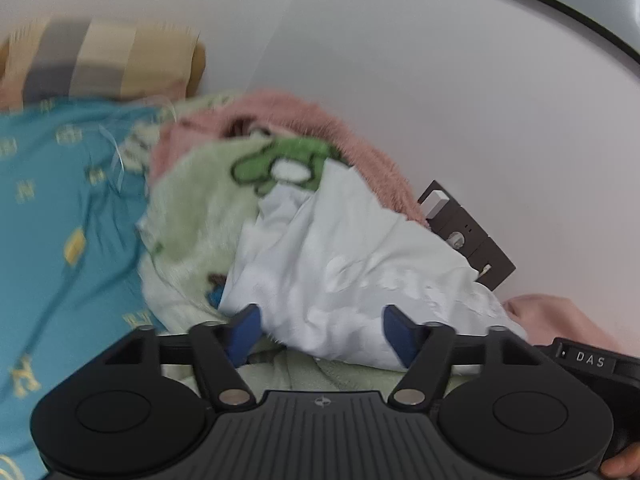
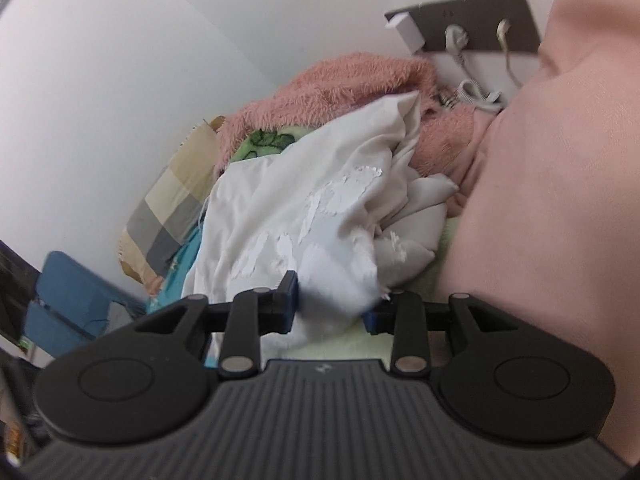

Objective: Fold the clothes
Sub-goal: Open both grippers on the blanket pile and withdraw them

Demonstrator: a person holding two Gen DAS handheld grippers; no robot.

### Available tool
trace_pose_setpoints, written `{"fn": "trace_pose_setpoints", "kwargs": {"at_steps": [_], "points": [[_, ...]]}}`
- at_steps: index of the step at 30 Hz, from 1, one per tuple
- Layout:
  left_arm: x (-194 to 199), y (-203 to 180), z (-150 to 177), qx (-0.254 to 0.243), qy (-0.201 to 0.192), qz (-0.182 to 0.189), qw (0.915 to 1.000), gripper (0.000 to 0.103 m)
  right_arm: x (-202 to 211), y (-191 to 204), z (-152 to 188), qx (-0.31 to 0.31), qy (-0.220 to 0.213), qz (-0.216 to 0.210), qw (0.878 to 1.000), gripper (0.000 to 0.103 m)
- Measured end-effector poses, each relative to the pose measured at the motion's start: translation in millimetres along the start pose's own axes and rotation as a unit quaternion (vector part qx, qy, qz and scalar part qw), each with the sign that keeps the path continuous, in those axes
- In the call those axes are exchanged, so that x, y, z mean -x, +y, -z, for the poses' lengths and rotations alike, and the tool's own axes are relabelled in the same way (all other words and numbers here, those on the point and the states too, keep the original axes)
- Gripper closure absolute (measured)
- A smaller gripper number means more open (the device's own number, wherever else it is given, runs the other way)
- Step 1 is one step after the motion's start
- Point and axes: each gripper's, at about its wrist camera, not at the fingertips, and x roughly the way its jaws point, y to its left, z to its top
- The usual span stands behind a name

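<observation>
Closest to my left wrist camera, the left gripper has its blue pads spread wide, released, with the lower fold of the white garment lying between them; I cannot tell whether either pad actually touches the cloth. The garment is thin, smooth cotton, crumpled, with a faded white print. It sits on a plush pale-green blanket bearing a green cartoon figure, with a shaggy pink fleece behind. To the left lies a teal sheet with yellow letters, and a checked pillow against the white wall. A dark socket panel is on that wall.

From my right wrist camera, the right gripper is also parted, fingers loose around a ragged hem of the same white garment, which bulges between the pads. The pink fleece is heaped behind, the checked pillow at left, the socket panel with plugged cables above. A smooth pink padded surface fills the right.
</observation>
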Motion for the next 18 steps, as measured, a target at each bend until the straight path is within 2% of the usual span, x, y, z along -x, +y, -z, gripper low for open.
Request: {"fn": "trace_pose_setpoints", "kwargs": {"at_steps": [1,2,4,5,6,8,12,18], "points": [[14,-7,-1,-0.017,-0.011,-0.008,0.9998,0.017,11,5,3,0.010,-0.005,0.005,1.000,0.060],[28,-14,-1,-0.031,-0.020,-0.014,0.9992,0.015,22,9,5,0.021,-0.010,0.008,1.000,0.054],[60,-28,2,-0.053,-0.039,-0.020,0.9976,0.008,43,17,8,0.045,-0.020,0.014,0.999,0.051],[76,-34,5,-0.062,-0.050,-0.023,0.9966,0.003,56,23,10,0.059,-0.032,0.014,0.998,0.042],[92,-40,7,-0.071,-0.061,-0.026,0.9952,0.001,71,28,13,0.073,-0.045,0.014,0.996,0.024],[128,-54,16,-0.091,-0.085,-0.036,0.9916,0.000,99,40,18,0.102,-0.072,0.008,0.992,0.014],[189,-79,43,-0.126,-0.126,-0.060,0.9821,0.000,144,64,38,0.166,-0.090,0.013,0.982,0.016],[250,-98,98,-0.162,-0.168,-0.081,0.9690,0.000,190,80,84,0.212,-0.121,0.013,0.970,0.016]]}}
